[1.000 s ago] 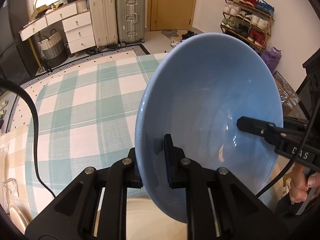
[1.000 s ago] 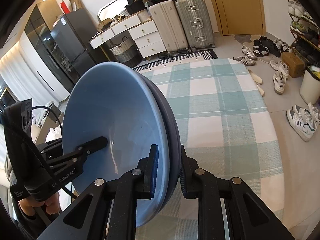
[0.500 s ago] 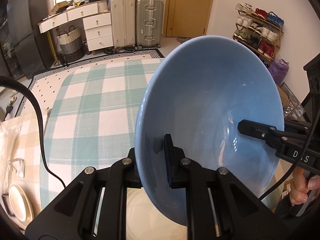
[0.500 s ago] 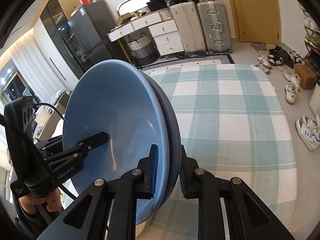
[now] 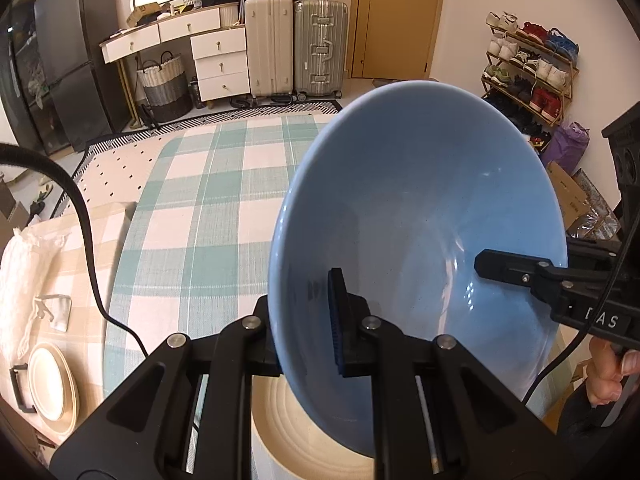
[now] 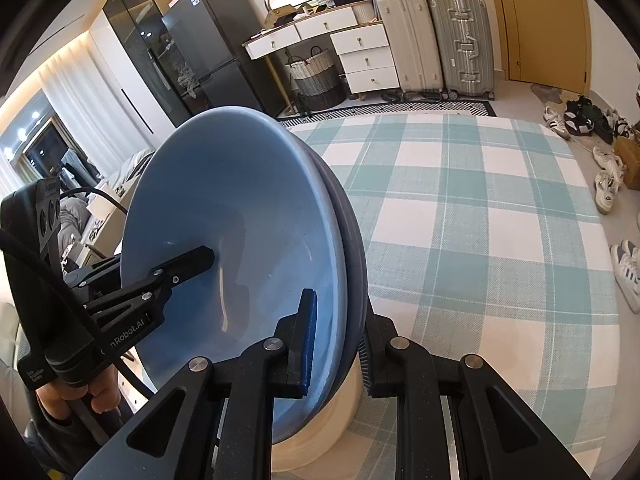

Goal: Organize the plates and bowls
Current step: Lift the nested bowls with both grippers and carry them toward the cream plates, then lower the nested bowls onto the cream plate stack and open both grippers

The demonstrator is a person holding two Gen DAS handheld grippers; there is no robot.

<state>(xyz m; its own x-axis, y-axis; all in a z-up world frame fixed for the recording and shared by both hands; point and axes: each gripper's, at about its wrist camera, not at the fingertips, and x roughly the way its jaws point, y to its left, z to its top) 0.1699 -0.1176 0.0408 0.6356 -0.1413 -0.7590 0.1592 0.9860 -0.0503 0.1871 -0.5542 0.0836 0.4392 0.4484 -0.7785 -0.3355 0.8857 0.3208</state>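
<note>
Left gripper (image 5: 308, 322) clamped tight on the near rim of a light blue bowl (image 5: 420, 216), one blue pad inside, the other finger behind the wall. Right gripper (image 6: 334, 338) pinched shut on the opposite rim, gripping the light blue bowl together with a darker blue bowl (image 6: 352, 248) nested under it. Both bowls held tilted up on edge between the two claws, above a cream ribbed dish (image 5: 304, 436) directly beneath the fingers. Blocking most of the forward view from either claw: the bowl stack itself. Ahead and beyond, a green-and-white checked tablecloth (image 5: 200, 220). Off to the left gripper's left, stacked cream plates (image 5: 48, 384) on a beige checked surface, and a black cable (image 5: 88, 240) crossing in front. Farther out, suitcases (image 5: 296, 48), white drawers (image 5: 218, 64), a shoe rack (image 5: 528, 68).
</note>
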